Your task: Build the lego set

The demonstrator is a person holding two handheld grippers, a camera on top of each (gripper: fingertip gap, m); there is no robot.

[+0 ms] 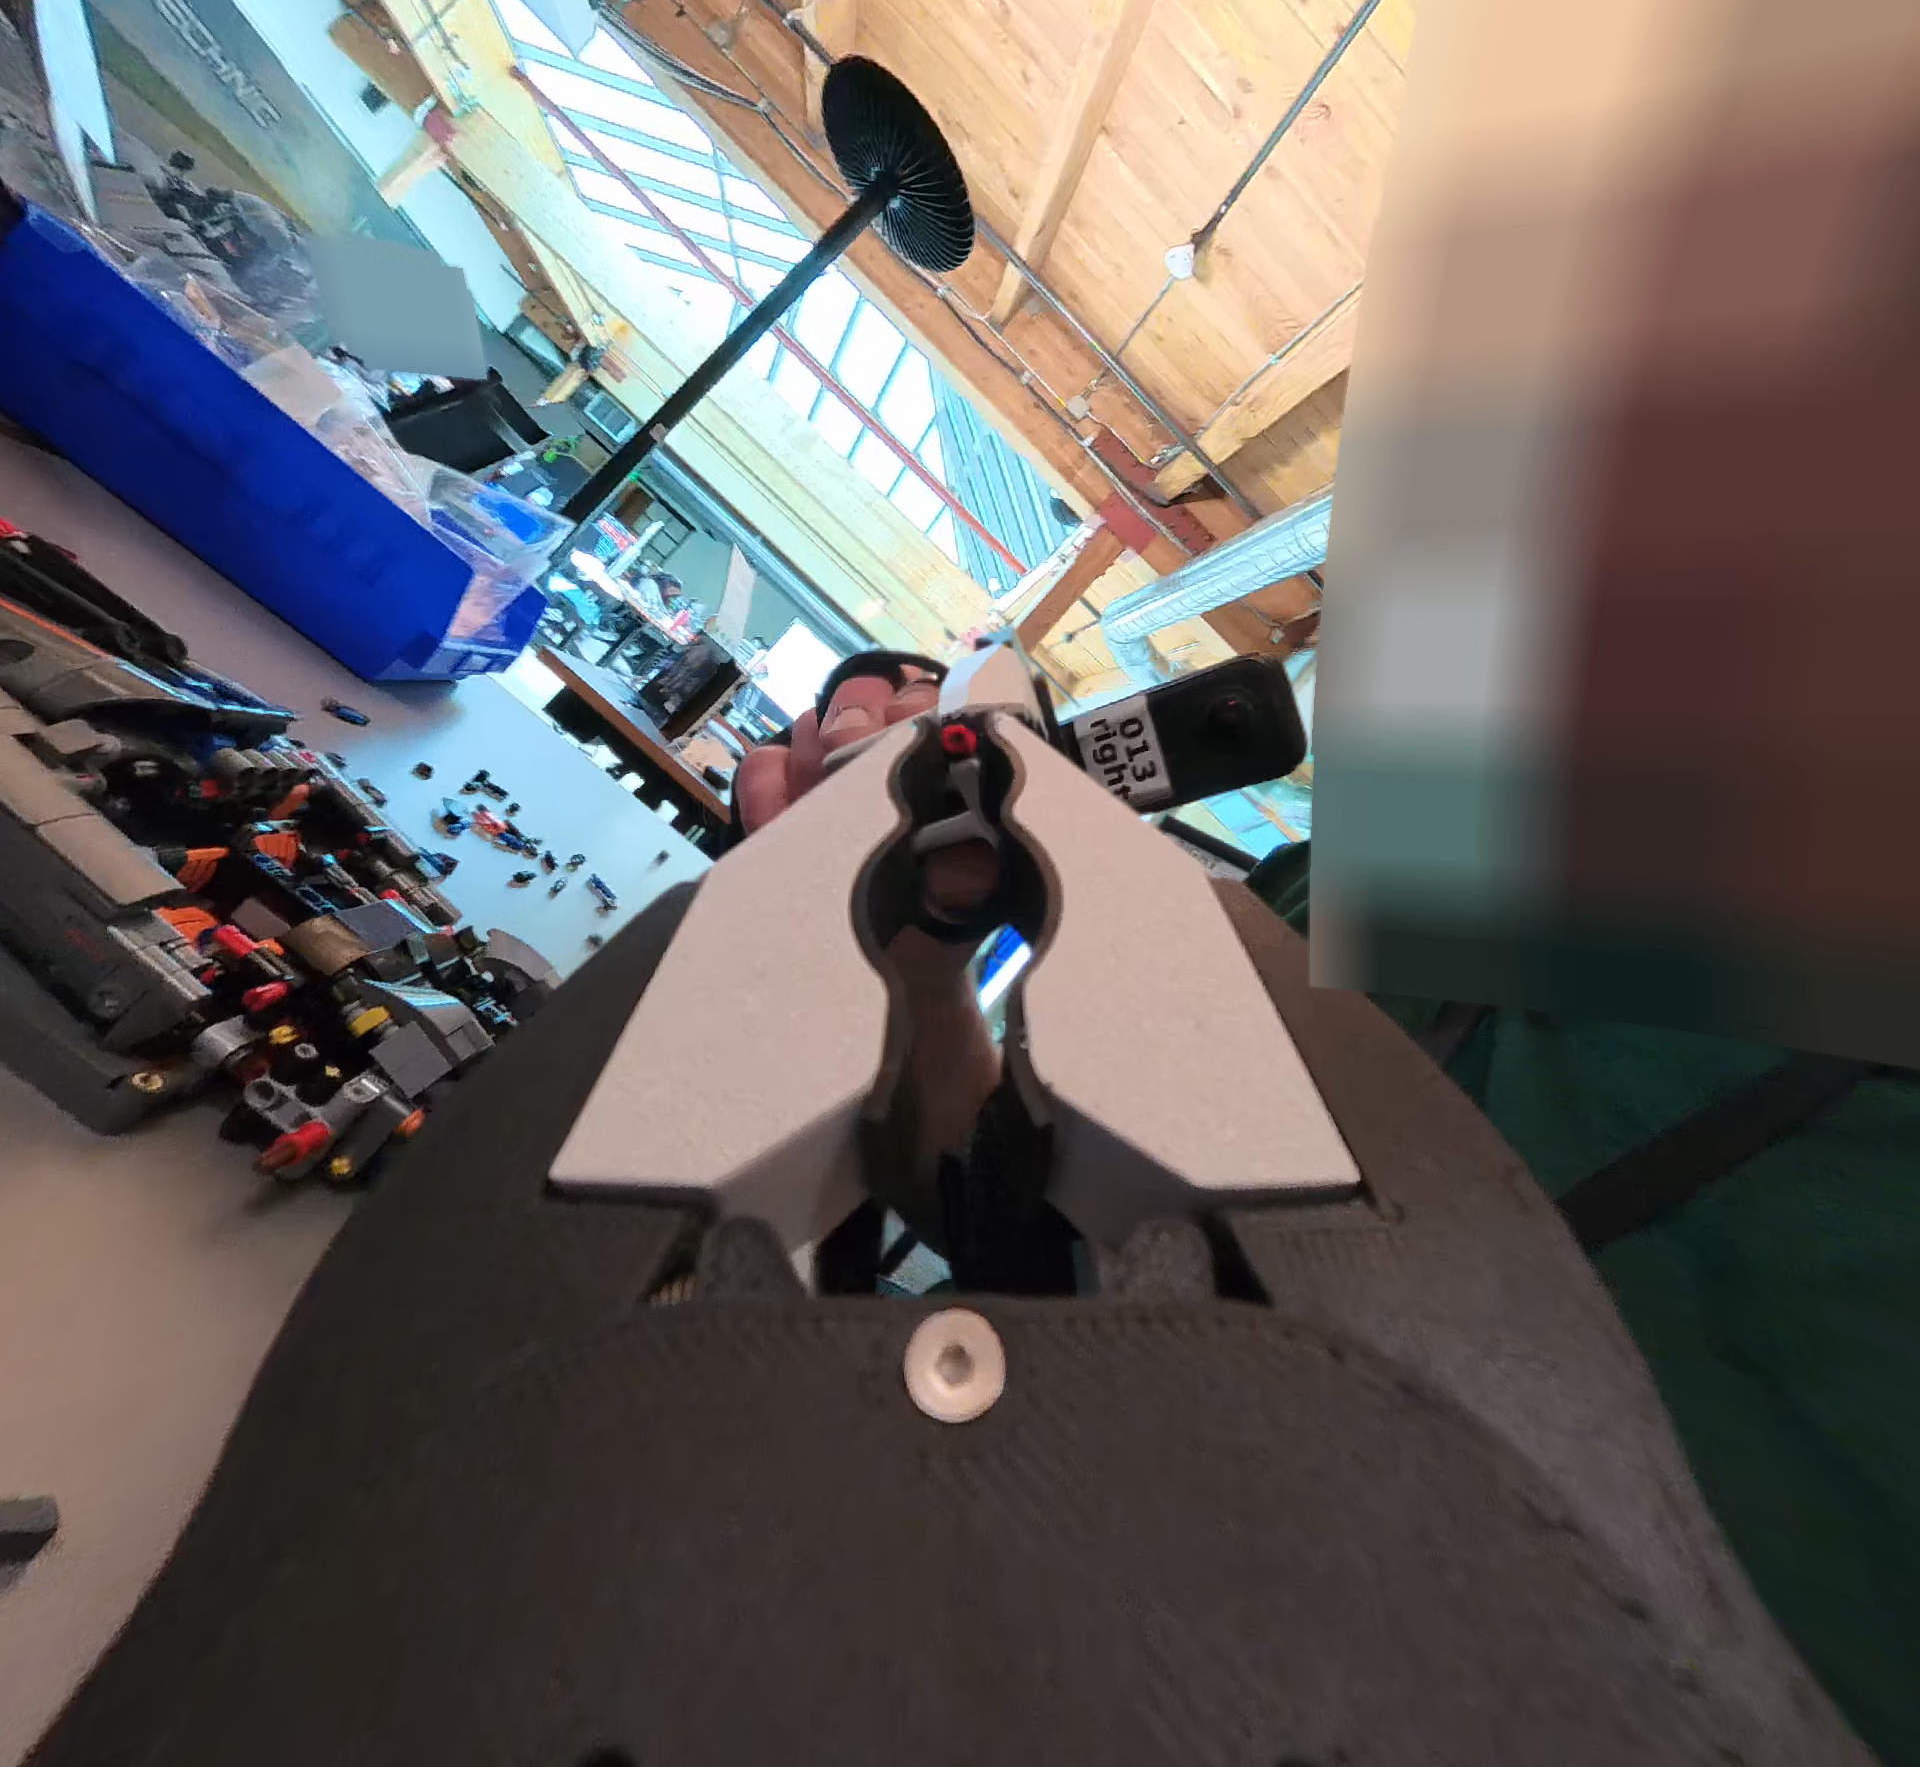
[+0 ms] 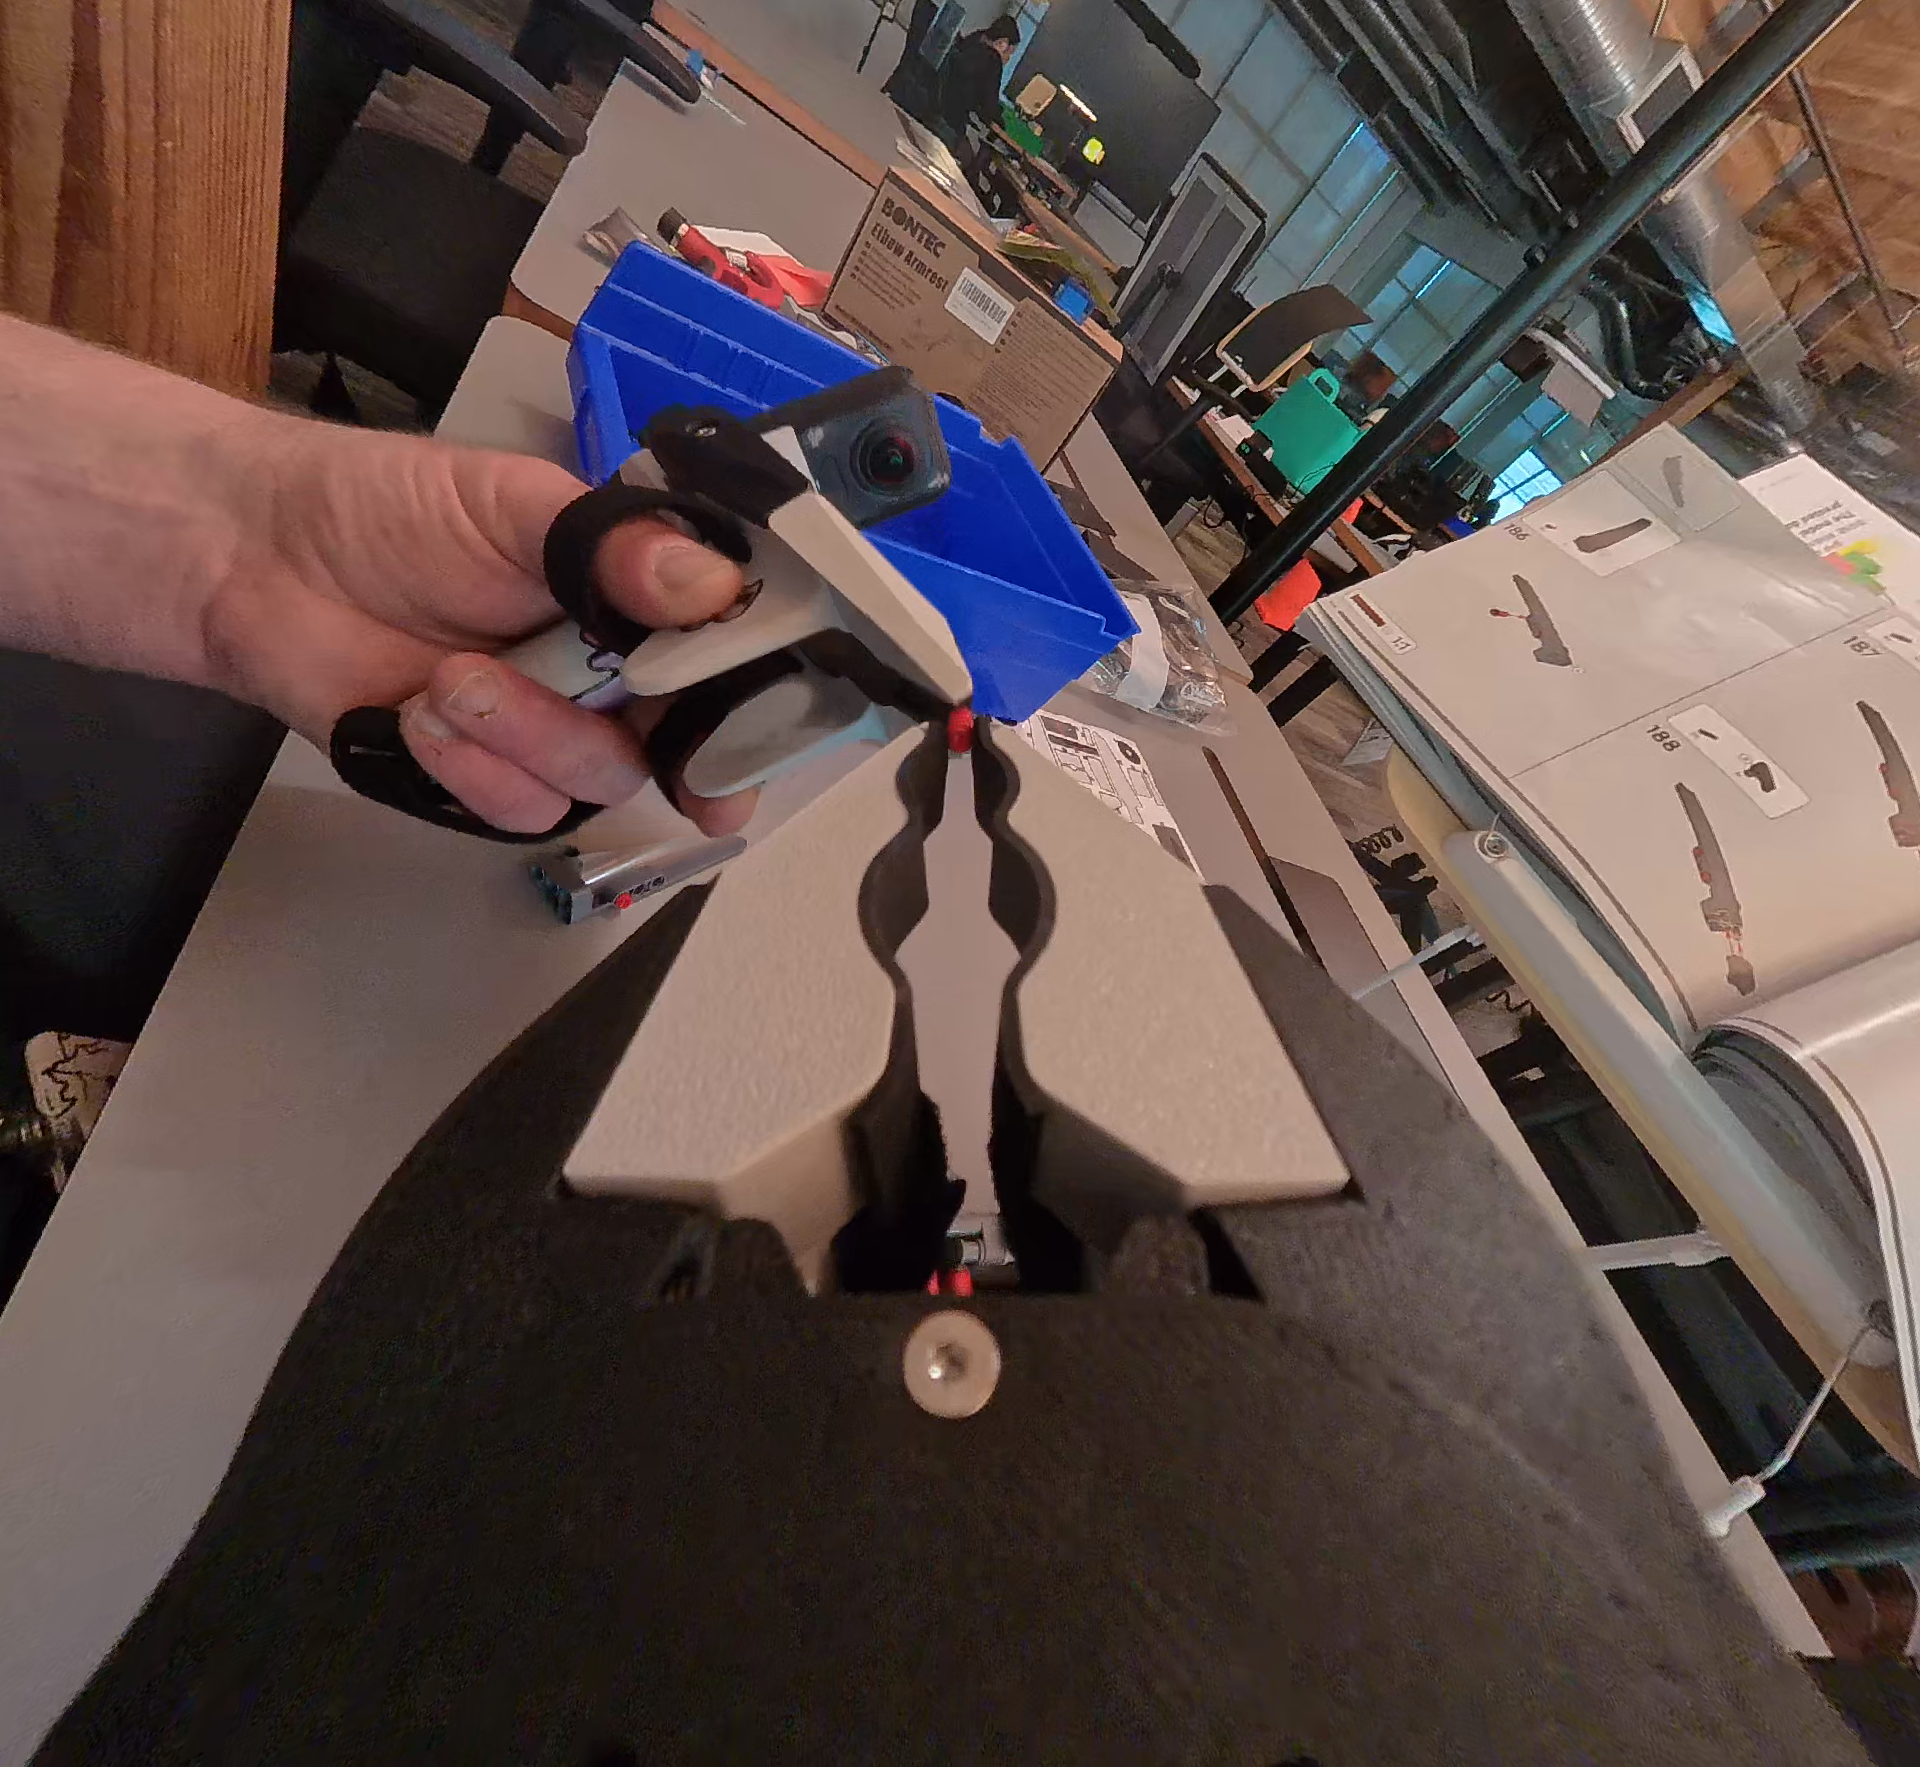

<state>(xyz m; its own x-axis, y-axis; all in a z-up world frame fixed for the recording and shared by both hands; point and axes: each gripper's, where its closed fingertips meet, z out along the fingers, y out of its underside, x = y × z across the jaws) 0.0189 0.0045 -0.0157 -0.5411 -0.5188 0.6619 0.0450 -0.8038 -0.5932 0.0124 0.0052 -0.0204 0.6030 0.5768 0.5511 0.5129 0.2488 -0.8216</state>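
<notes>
both grippers' fingers pinch one small red lego pin (image 2: 960, 730) at their meeting tips, held above the table (image 2: 312, 969).

Wrist cameras face-to-face, sharing red pin (image 1: 957, 738)

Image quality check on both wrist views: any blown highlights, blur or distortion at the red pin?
Left wrist view: skylight blown out, fisheye bends the ceiling beams, lego model slightly soft, red pin sharp at the left gripper tips. Right wrist view: even light, pin sharp at the right gripper, instruction booklet curved by wide-angle distortion.
</notes>
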